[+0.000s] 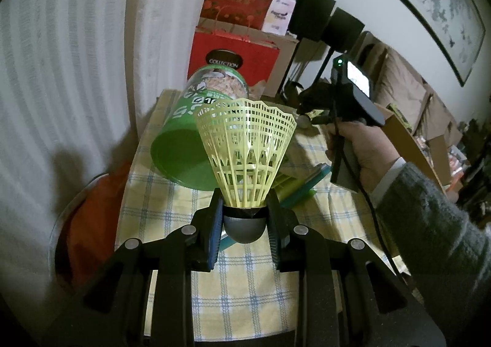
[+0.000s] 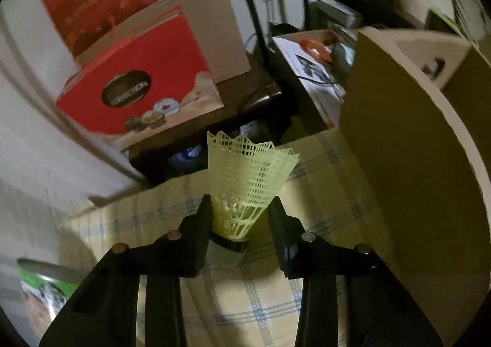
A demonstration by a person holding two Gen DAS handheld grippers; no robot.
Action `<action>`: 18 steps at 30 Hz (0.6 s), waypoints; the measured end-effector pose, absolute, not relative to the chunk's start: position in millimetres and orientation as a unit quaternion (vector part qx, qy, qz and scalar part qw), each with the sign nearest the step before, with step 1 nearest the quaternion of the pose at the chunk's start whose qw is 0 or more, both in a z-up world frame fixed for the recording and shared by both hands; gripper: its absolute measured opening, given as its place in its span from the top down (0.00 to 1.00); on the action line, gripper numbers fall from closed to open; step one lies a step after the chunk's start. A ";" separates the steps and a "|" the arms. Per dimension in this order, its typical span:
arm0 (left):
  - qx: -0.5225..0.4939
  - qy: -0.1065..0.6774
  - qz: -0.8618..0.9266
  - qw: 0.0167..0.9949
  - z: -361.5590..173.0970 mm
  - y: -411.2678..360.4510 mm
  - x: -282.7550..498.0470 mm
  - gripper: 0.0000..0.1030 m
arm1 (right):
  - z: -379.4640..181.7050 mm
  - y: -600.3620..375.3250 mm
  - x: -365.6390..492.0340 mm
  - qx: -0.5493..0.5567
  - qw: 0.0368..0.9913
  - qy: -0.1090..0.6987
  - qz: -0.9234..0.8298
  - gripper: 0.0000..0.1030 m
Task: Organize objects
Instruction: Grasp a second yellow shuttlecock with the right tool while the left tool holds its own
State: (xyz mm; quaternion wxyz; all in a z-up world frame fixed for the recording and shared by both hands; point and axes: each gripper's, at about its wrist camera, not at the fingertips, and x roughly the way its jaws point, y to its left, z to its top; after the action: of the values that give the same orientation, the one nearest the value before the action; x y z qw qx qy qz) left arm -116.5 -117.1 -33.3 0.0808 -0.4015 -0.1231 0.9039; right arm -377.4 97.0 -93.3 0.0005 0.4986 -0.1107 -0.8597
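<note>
My left gripper (image 1: 245, 212) is shut on a yellow plastic shuttlecock (image 1: 245, 150) at its grey cork base and holds it above the checked tablecloth (image 1: 239, 291). A green shuttlecock tube (image 1: 196, 132) lies tilted just behind it. My right gripper (image 2: 241, 218) is shut on a second yellow shuttlecock (image 2: 248, 181) and holds it above the cloth (image 2: 245, 301). The right hand and its gripper body (image 1: 353, 120) show at the right of the left wrist view. The green tube (image 2: 46, 285) shows at the lower left of the right wrist view.
Flat green and teal items (image 1: 297, 190) lie on the cloth behind the left shuttlecock. Red gift boxes (image 1: 233, 61) and cardboard boxes are stacked at the back. A cardboard box wall (image 2: 414, 163) stands close on the right. An orange-lined basin (image 1: 89, 218) sits left of the table.
</note>
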 end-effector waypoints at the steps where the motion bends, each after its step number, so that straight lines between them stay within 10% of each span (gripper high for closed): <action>1: -0.401 -0.124 0.904 0.081 -32.8 -117.6 -116.2 0.77 | -92.6 95.0 -377.1 0.499 0.004 -0.100 -0.861 0.66; 18: -0.389 -0.119 0.910 0.081 -15.1 -100.9 -110.4 0.77 | -51.6 95.6 -310.8 0.475 0.125 -0.065 -0.869 0.68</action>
State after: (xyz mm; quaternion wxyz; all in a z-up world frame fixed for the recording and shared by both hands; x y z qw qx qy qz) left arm -110.4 -100.9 -15.1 0.0807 -0.3891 -0.1190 0.9099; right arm -310.8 95.6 -51.6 0.1254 0.4748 -0.0646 -0.8687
